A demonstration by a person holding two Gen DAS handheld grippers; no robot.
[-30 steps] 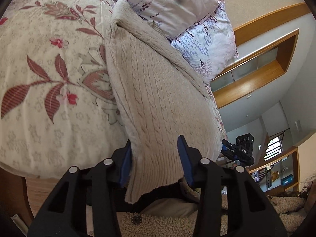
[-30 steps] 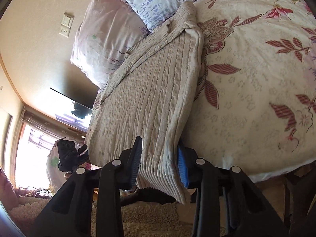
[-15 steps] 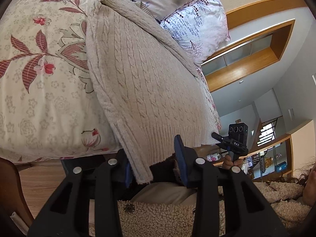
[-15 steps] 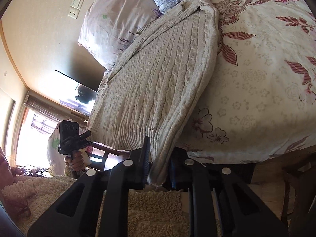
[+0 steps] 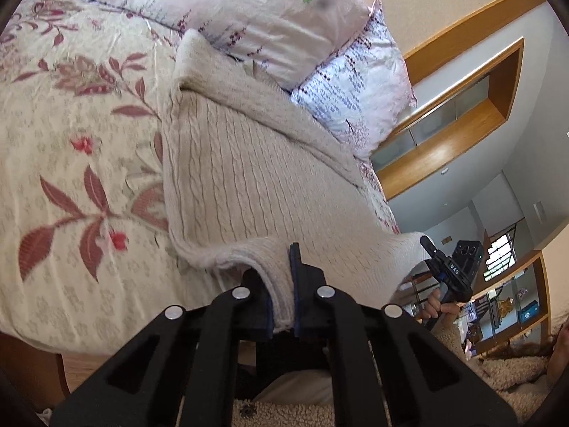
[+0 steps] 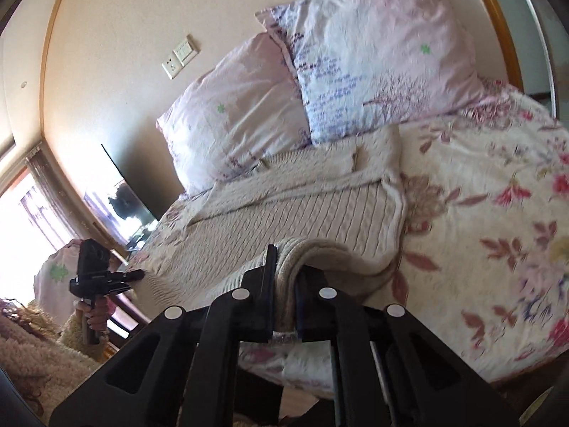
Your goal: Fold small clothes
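A beige cable-knit sweater (image 5: 249, 178) lies lengthwise on the floral quilt (image 5: 71, 142), its collar end by the pillows. My left gripper (image 5: 281, 277) is closing its jaws, and the pads press on the ribbed hem at one corner, held up off the bed. In the right wrist view the sweater (image 6: 284, 206) stretches toward the pillows. My right gripper (image 6: 286, 277) is closing too, pinching the bunched hem at the other corner. The lifted hem curls back over the sweater's body. Each view shows the other gripper in a hand: the right one (image 5: 451, 270), the left one (image 6: 96, 277).
Two pale printed pillows (image 6: 242, 106) (image 6: 373, 53) lean on the wall at the head of the bed. The quilt (image 6: 498, 213) spreads wide beside the sweater. The person's fleecy sleeve (image 5: 498, 366) is close below. A wall socket (image 6: 179, 57) and window sit at the left.
Both grippers went from open around the hanging hem to shut on it. Both then rose, lifting the hem off the bed's edge and curling it over the sweater.
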